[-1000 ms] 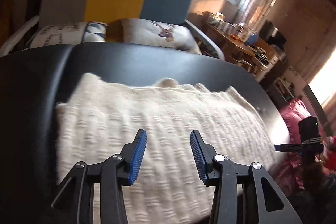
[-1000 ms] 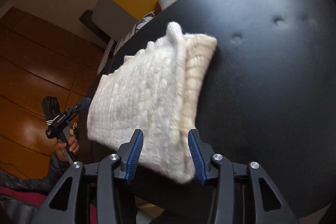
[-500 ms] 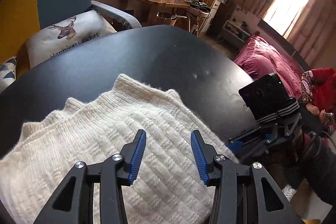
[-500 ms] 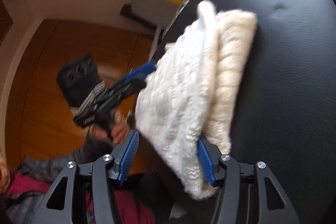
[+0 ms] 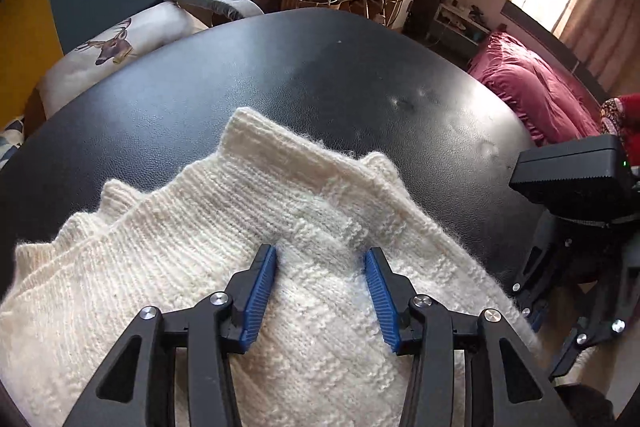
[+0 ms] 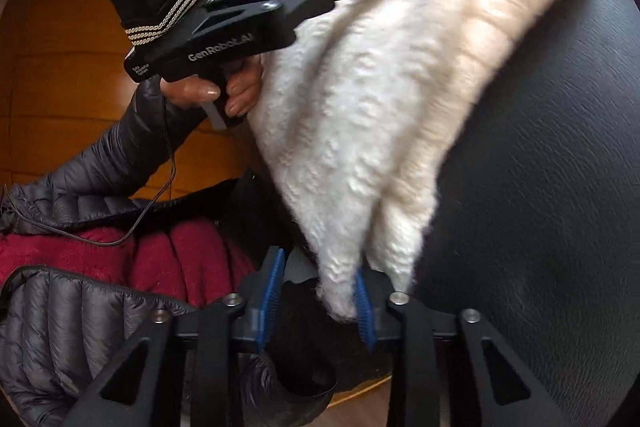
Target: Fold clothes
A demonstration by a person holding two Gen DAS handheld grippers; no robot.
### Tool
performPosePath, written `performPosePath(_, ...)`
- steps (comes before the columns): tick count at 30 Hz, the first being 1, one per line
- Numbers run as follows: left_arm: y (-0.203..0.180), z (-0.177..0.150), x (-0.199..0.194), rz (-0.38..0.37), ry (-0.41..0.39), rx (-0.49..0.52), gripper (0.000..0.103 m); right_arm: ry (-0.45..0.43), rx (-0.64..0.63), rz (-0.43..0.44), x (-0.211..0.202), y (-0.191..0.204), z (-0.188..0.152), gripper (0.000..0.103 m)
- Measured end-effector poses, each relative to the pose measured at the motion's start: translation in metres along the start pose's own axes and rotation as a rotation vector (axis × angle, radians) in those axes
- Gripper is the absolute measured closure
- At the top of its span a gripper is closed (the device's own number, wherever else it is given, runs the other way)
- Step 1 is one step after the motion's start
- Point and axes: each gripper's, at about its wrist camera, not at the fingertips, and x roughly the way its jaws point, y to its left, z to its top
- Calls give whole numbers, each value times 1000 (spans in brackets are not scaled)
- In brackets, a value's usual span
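Overhanging the worktop (image 5: 320, 75) near edge, folded sweater (image 5: 248, 227) risks sliding off or unfolding: left tool (image 5: 320, 291) gapes above it, right tool (image 6: 316, 301) gapes, one corner between its jaws unpinched.

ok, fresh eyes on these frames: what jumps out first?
The cream knit sweater, folded thick on the black table, fills both views. The left gripper rests open on top of it; the right gripper has the near corner between its open fingers.
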Motion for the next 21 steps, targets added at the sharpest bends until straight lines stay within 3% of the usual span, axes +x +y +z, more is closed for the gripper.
performPosePath(3,8,2,-20,-49,-39,-75,55,-106,38,-85,-18,10,-14,69)
performPosePath(5,14,0,-39,-71,-82,-117,54,-196,45,-191,-39,23,-22,55)
performPosePath(9,25,-19,-64,-39,-141,-167,48,-463,53,-347,-77,52,-10,52)
performPosePath(10,27,-25,-67,-25,-143,-179,48,-506,34,-420,-78,62,0,51)
performPosePath(12,33,-38,-69,-3,-140,-205,47,-539,4,-599,-71,78,27,50)
performPosePath(14,38,-49,-70,12,-141,-226,45,-556,3,-694,-61,83,58,50)
performPosePath(17,42,-64,-69,27,-142,-241,42,-629,-20,-694,-43,88,86,50)
performPosePath(19,47,-71,-65,15,-131,-272,41,-593,-4,-684,-27,81,99,53)
performPosePath(21,48,-78,-60,-3,-133,-301,41,-568,30,-728,-20,62,94,55)
